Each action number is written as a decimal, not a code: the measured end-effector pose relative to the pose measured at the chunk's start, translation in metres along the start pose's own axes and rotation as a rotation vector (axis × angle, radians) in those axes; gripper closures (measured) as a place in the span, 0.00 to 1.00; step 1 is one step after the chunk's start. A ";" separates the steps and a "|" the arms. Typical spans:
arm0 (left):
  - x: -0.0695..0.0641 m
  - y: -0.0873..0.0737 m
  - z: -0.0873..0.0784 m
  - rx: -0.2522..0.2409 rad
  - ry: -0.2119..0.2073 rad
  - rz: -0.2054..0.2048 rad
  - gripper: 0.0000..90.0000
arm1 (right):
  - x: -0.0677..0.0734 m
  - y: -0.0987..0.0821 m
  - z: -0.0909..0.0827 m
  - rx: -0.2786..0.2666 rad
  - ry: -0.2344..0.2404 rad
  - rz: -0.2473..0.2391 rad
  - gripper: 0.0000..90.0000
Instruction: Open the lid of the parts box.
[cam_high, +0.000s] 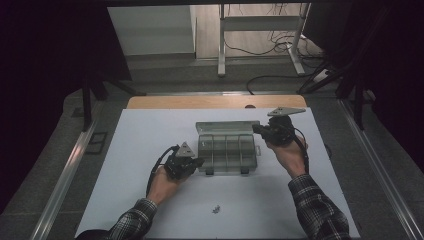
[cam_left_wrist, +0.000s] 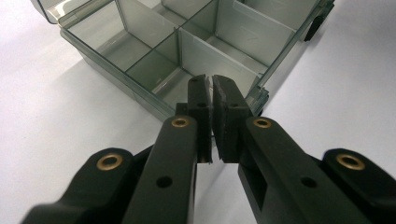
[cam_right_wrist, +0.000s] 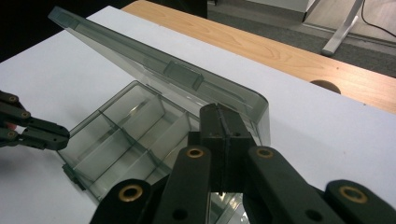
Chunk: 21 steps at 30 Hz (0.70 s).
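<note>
Left gripper (cam_left_wrist: 212, 84) pinching organizer box (cam_high: 227, 147) wall, right gripper (cam_right_wrist: 223, 119) pressed together lifting lid (cam_right_wrist: 154, 70); next I push it fully open

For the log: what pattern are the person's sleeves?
Dark plaid sleeves, clearest in the high view.

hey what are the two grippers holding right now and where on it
The left gripper pinches the clear compartment box by the edge of its near wall. The right gripper is shut beside the raised lid; whether it holds it cannot be told.
</note>
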<state>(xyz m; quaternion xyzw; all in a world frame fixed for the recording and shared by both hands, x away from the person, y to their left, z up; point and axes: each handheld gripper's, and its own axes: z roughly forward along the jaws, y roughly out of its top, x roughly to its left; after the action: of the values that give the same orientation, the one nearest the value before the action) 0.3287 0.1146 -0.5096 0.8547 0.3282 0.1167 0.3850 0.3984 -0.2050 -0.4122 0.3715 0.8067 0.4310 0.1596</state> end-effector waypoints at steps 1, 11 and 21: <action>0.000 0.000 0.000 -0.001 0.000 0.000 0.96 | 0.000 0.001 0.001 0.000 -0.002 0.001 0.99; 0.000 0.000 0.000 0.000 -0.002 -0.005 0.96 | -0.008 0.005 0.007 -0.005 -0.011 0.011 0.99; 0.001 0.000 0.000 0.002 -0.005 0.000 0.96 | -0.015 0.013 0.016 -0.014 -0.026 0.019 0.99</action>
<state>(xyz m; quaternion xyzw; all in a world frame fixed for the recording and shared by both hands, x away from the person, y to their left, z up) 0.3294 0.1150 -0.5097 0.8552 0.3274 0.1143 0.3851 0.4236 -0.2021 -0.4114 0.3834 0.7979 0.4334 0.1688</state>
